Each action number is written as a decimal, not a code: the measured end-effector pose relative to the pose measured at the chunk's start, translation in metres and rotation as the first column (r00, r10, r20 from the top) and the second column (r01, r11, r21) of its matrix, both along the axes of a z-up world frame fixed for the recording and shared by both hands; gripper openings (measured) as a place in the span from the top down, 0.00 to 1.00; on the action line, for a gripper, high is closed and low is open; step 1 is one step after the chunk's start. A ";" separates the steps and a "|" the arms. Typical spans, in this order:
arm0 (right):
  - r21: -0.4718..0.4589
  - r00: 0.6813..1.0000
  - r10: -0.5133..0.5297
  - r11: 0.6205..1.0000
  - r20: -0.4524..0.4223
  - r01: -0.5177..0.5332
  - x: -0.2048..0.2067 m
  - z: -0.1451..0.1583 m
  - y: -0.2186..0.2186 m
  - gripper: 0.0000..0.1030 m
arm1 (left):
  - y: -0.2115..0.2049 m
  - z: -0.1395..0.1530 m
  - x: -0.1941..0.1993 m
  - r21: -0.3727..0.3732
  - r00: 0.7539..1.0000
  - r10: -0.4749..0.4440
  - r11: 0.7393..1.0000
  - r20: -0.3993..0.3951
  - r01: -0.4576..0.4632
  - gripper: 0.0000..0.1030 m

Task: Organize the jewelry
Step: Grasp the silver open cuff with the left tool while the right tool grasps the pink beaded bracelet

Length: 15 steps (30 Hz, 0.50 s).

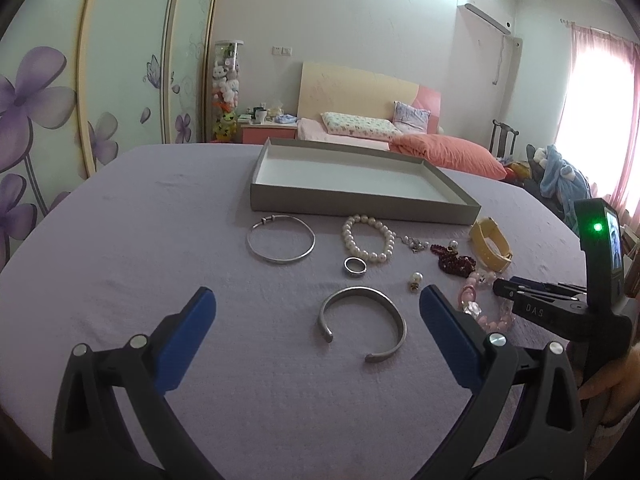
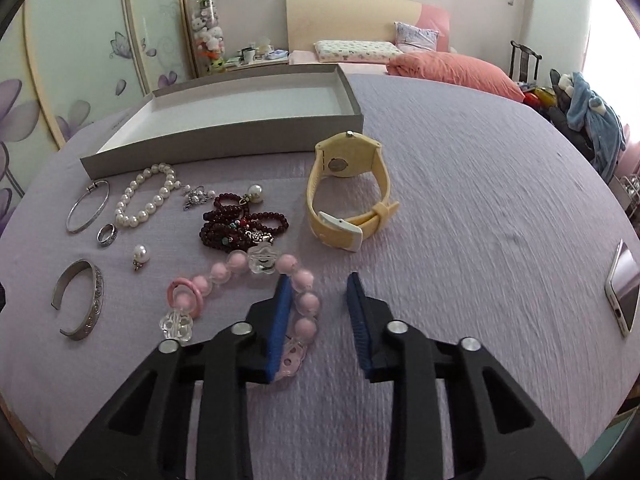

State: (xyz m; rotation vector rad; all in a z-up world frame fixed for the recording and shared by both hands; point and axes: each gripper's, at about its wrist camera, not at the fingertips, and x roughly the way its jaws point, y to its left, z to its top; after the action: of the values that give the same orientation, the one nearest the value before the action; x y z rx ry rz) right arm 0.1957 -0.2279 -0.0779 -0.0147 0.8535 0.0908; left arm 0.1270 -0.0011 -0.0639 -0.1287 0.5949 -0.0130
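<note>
Only my right view shows a phone [image 2: 622,290] at the table's [image 2: 480,200] edge. My left gripper [image 1: 316,300] gapes over a silver cuff [image 1: 362,320]. My right gripper [image 2: 318,280], narrowed yet gripping nothing, has the pink bead bracelet [image 2: 248,280] just left.

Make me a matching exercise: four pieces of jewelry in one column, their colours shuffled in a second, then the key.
1. watch
2. cuff
3. pearl bracelet
4. flower-bead bracelet

A. white
B. pink and clear
C. yellow
D. silver

Pairs: 1-C, 2-D, 3-A, 4-B
</note>
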 end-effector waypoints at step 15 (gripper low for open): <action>0.016 0.997 -0.082 0.997 -0.007 0.082 0.016 0.000 -0.023 0.86 | -0.020 -0.013 0.028 0.074 0.990 -0.058 0.995 -0.129 0.068 0.04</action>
State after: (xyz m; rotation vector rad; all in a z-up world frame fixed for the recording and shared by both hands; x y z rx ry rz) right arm 0.2114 -0.2506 -0.0775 0.0362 0.8586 0.0211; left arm 0.1553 -0.0209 -0.0772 -0.0345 0.7249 -0.0433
